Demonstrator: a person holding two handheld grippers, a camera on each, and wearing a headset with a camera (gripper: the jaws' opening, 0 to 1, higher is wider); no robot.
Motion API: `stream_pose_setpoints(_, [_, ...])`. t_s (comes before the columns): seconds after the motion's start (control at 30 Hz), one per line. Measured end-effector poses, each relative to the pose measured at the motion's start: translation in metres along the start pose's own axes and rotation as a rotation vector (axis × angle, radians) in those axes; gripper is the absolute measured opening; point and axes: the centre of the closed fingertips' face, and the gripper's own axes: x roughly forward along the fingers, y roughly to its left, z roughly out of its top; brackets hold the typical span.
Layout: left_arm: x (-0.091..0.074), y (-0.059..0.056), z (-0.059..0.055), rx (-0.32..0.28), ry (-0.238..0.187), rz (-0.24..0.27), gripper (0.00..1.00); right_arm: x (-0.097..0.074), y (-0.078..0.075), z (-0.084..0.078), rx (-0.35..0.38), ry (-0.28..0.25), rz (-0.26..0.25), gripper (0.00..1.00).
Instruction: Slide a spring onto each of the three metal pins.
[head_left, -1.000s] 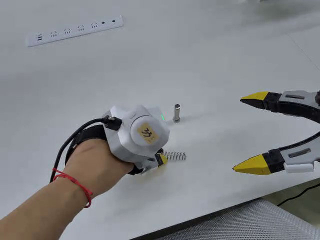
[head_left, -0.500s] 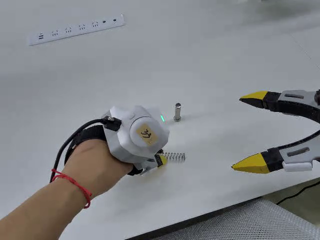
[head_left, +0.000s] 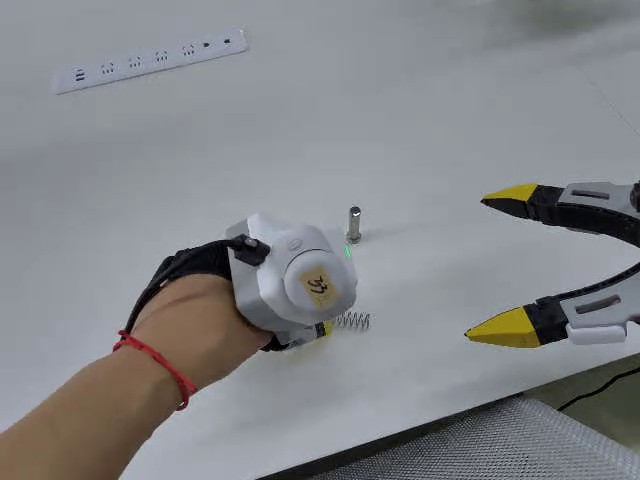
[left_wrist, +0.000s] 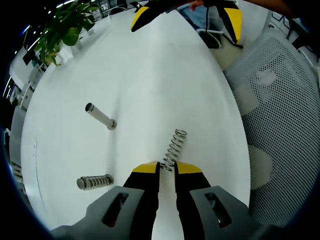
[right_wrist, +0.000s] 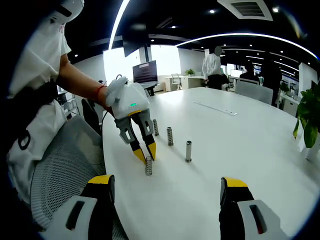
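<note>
A loose spring (head_left: 353, 320) lies flat on the white table (head_left: 420, 130). My left gripper (head_left: 323, 328) holds its near end: in the left gripper view the yellow fingertips (left_wrist: 148, 168) pinch the spring (left_wrist: 173, 146). A bare metal pin (head_left: 354, 224) stands upright just beyond it, the same pin (left_wrist: 100, 116) lying left of the jaws in the left gripper view. Another pin (left_wrist: 94, 182) carries a spring. In the right gripper view two spring-covered pins (right_wrist: 170, 136) stand behind the left gripper (right_wrist: 145, 155). My right gripper (head_left: 505, 260) hangs open at the right, holding nothing.
A white power strip (head_left: 150, 60) lies at the far left of the table. The table's front edge runs close below the grippers, with a grey mesh chair (head_left: 480, 450) under it. A potted plant (left_wrist: 60, 35) stands far off.
My left hand has shifted a little right and rolled over the spring, covering more of it. The spring stays on the table. My right gripper has not moved.
</note>
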Motion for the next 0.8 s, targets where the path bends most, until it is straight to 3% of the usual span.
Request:
stream_pose_setpoints(0.23, [0.0004,-0.0007,0.0013,0.045,0.006,0.000,0.08,-0.0005,-0.0009,-0.0011,0.005,-0.001,-0.006,0.86])
stream_pose_setpoints(0.6, [0.0021,-0.0059,0.0047,0.197,0.040,-0.011,0.08,-0.0023,-0.0023,-0.0030,0.014,-0.012,-0.017,0.86])
stream_pose_setpoints(0.8, [0.0027,-0.0048,0.0057,0.220,0.054,-0.015,0.08,-0.0035,-0.0033,-0.0046,0.018,-0.013,-0.023,0.85])
